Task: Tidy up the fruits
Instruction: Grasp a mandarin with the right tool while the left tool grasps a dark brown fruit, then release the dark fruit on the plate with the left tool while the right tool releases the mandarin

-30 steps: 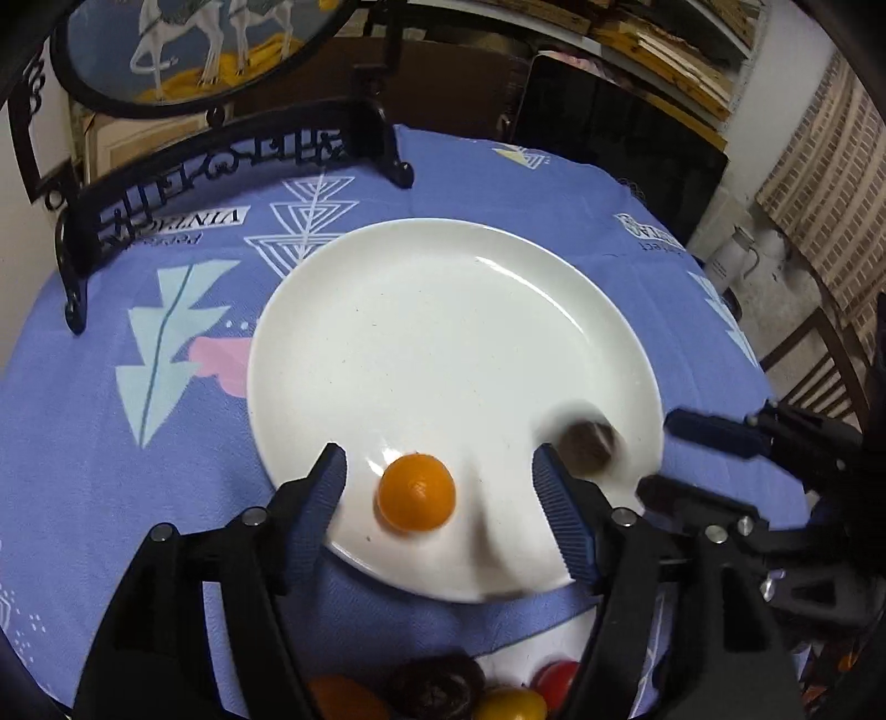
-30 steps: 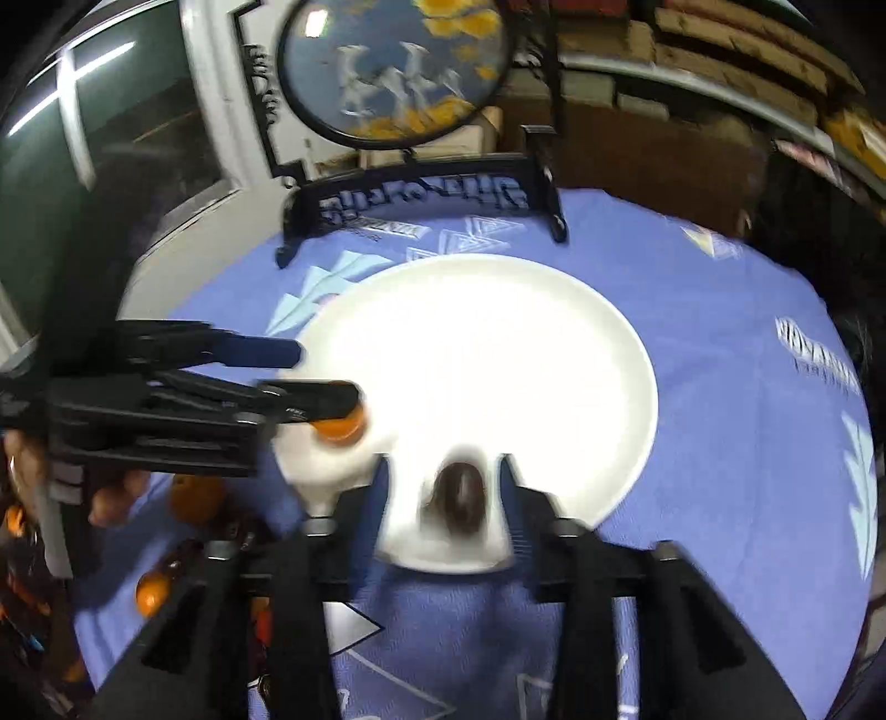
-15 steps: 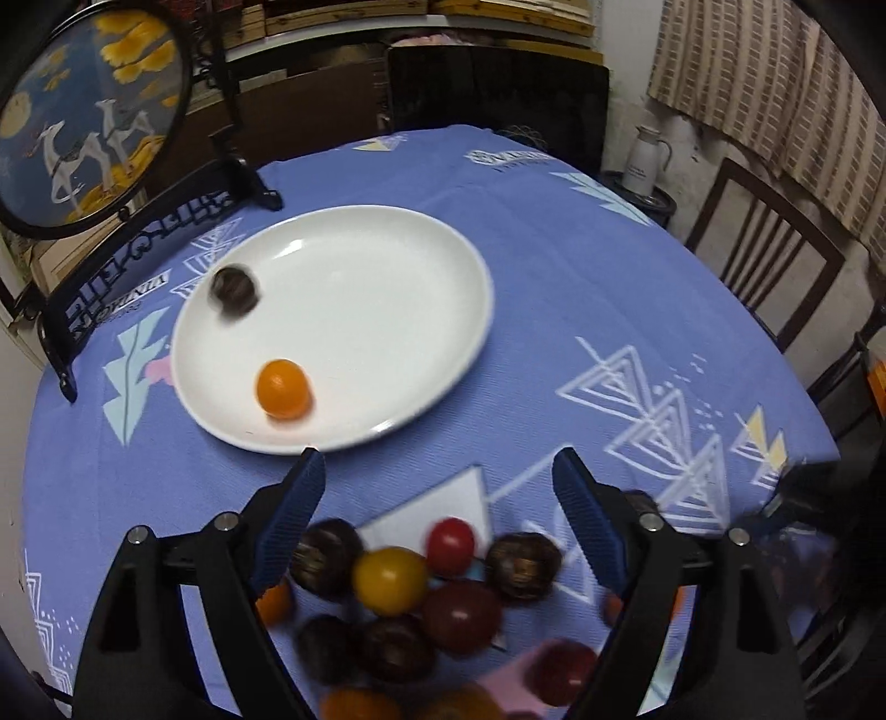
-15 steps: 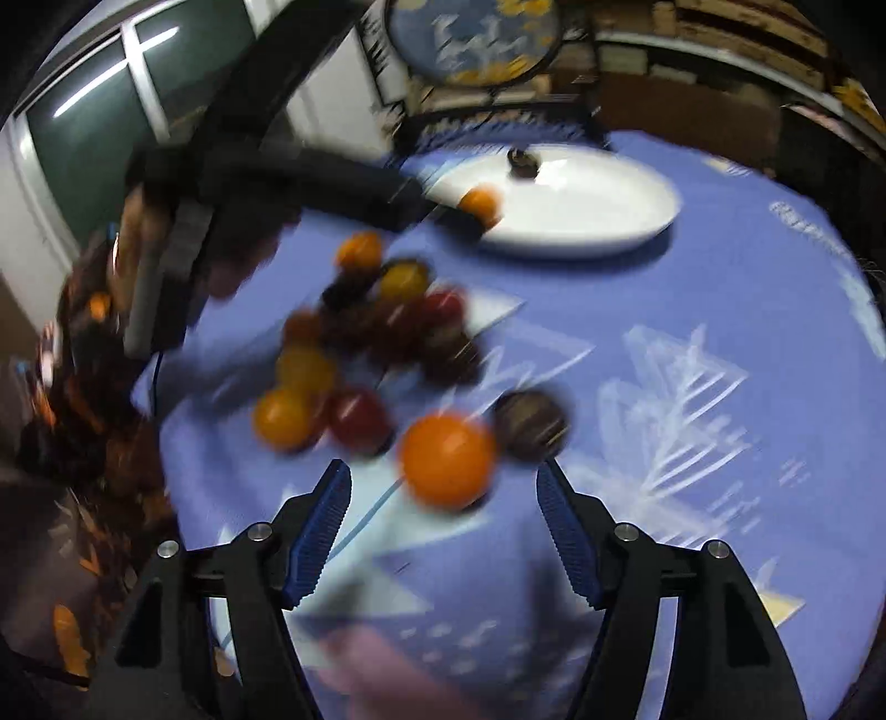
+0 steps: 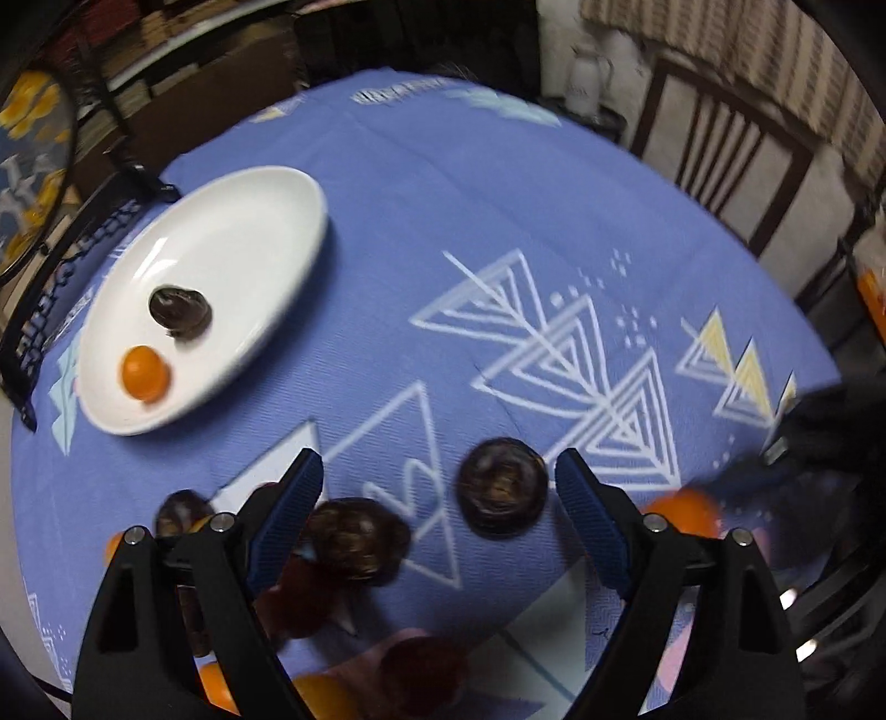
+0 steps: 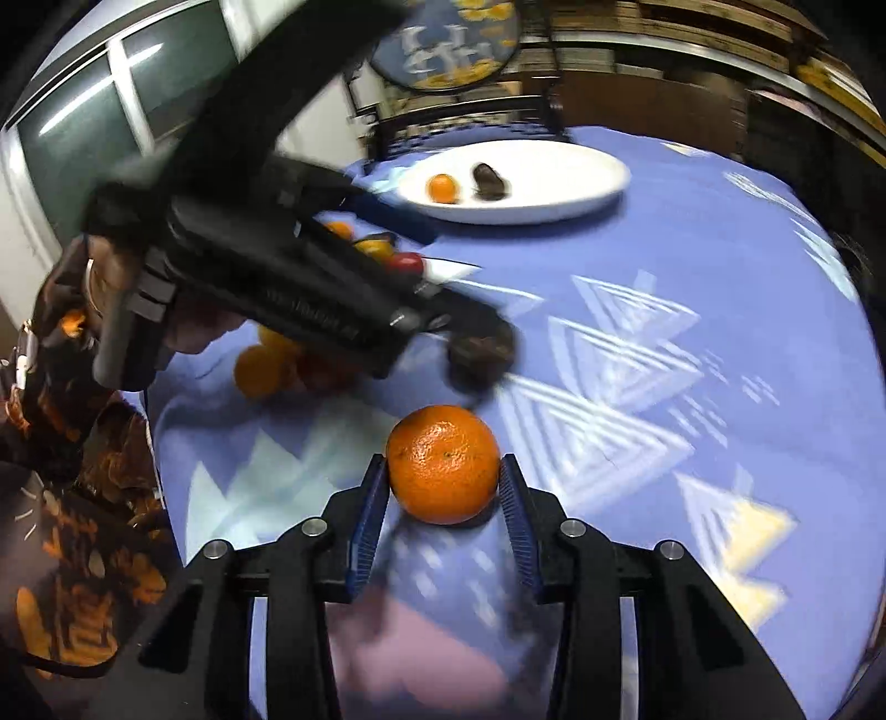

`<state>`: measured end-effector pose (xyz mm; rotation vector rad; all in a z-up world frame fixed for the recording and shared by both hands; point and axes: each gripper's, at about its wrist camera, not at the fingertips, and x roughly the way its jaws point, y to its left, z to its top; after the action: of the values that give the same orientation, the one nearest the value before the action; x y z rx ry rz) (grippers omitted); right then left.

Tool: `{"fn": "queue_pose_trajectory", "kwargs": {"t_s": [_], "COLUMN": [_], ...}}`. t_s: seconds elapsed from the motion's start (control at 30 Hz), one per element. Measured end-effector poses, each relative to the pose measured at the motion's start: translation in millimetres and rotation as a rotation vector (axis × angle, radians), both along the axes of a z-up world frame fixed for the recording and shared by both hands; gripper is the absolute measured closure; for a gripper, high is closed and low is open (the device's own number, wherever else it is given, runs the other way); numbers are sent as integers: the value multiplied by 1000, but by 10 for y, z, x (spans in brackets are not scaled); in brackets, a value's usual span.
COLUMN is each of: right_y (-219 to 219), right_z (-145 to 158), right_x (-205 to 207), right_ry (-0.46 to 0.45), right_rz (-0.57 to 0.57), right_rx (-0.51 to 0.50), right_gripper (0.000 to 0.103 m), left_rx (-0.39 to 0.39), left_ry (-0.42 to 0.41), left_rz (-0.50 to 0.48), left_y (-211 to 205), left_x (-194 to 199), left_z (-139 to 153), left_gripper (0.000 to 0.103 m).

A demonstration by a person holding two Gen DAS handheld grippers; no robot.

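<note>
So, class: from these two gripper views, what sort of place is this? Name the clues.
Probably a home dining room: a round table under a blue patterned tablecloth, a white plate holding fruit, a wooden chair beside the table, and a decorative round screen behind.

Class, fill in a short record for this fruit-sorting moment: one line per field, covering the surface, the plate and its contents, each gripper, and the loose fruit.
Surface: blue patterned tablecloth
Plate: white plate, far side of the table
On plate: small orange fruit and dark fruit, lying close together
Left gripper: open, a dark round fruit between its fingers, untouched
Right gripper: closed on the large orange
Loose fruit: mixed pile of dark, red and orange pieces on the cloth
</note>
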<state>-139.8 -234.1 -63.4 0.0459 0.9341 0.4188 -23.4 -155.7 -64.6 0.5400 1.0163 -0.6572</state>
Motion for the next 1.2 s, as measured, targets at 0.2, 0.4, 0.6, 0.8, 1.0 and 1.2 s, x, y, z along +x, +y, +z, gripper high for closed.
{"fn": "queue_pose_trajectory", "kwargs": {"t_s": [0.2,0.4,0.6,0.8,1.0,1.2], "right_y": [-337,-206,65,413,515,587], "right_z": [97,269,484,367,193,332], "right_x": [-31,383,1310,2335,2794,2234], "right_ry": [-29,-79,-135,-88,-39,-74], "right_rz": [-89,-39,9,-27,-92,-7], "right_rx": [20,20,36,49,7,4], "right_gripper": [62,62,62,62,46,38], "left_rx": [27,-74,-113,-72,-50,-111], "left_ry": [51,-22,-69,-46,-53,-74], "left_rz": [-70,-27,244,435,486,471], "left_y": [-147,74,618,899,1003,1220], "left_x": [-78,130,993,1786,2002,1762], "left_z": [-174,165,551,465,304,391], "left_gripper": [64,64,64,64,30,27]}}
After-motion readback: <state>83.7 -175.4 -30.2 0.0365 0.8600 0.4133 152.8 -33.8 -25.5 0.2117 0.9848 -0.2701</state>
